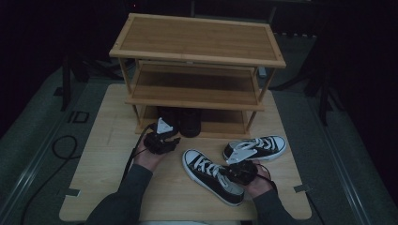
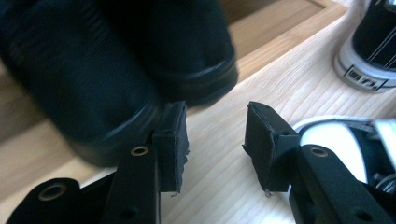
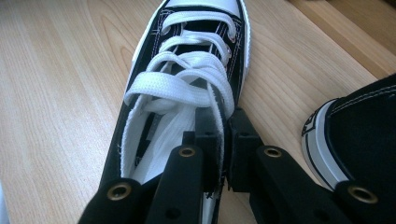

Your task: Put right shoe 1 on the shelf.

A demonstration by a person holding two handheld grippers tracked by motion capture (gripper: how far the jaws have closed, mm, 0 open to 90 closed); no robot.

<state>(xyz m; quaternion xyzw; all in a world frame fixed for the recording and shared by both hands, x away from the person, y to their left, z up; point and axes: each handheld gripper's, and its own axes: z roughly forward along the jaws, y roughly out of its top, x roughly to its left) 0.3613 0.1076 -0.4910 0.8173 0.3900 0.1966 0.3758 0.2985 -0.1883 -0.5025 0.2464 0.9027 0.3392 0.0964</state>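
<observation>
Two black-and-white lace-up sneakers lie on the wooden table (image 1: 108, 164). The near sneaker (image 1: 211, 176) points away to the left, and my right gripper (image 1: 231, 171) is shut on it. In the right gripper view the sneaker (image 3: 187, 70) has one jaw inside its opening and one outside, pinching its side wall at my right gripper (image 3: 226, 140). The far sneaker (image 1: 256, 147) lies on its side, apart from it. My left gripper (image 1: 172, 140) stands open and holds nothing (image 2: 216, 140), just in front of a pair of black shoes (image 2: 107, 60) on the rack's bottom shelf.
A bamboo shoe rack (image 1: 197, 40) with three shelves stands at the back of the table; its middle shelf (image 1: 197, 89) is bare. The black shoes (image 1: 183, 121) sit at the bottom. A black cable (image 1: 61, 150) loops on the floor at left. The far sneaker's heel (image 2: 369, 60) is near.
</observation>
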